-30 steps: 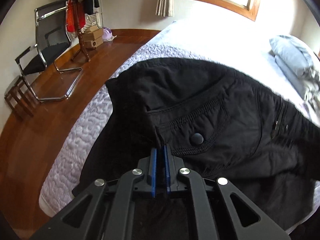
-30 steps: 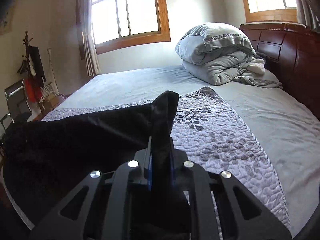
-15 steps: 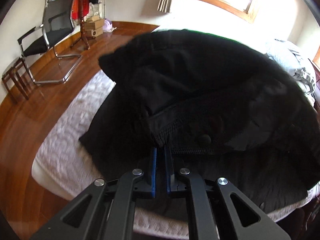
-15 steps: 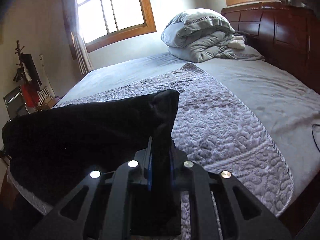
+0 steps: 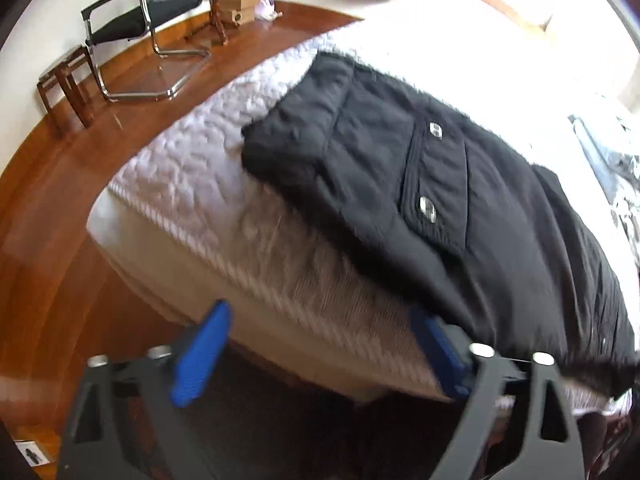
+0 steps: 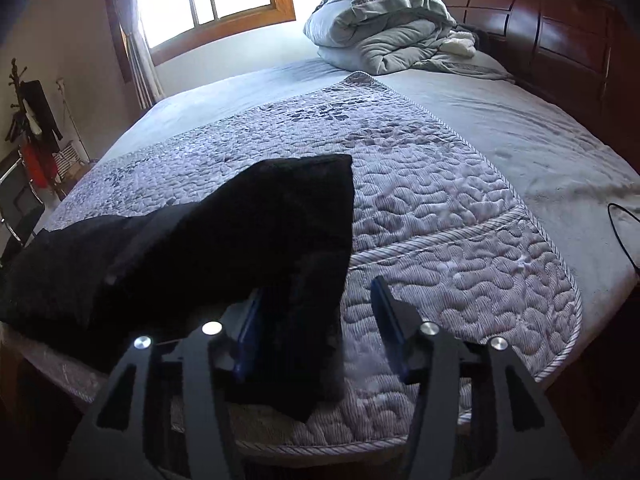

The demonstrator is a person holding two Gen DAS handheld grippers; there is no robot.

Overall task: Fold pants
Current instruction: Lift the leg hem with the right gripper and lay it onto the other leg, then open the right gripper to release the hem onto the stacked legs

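Quilted bed (image 6: 440, 208), wooden floor (image 5: 60, 240)

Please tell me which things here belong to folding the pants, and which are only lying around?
For the job: pants, quilt beneath them, left tongs and right tongs, both open.

Lying around: rolled duvet, chair, stool, boxes, cable.

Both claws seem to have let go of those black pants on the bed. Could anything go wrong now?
Possibly. The pants lie close to the near edge of the bed, and one dark end in the right view droops over the edge, so they might slide off. The open right gripper has cloth lying between its fingers, so pulling back could snag it. The open left gripper has one finger close to the pants.
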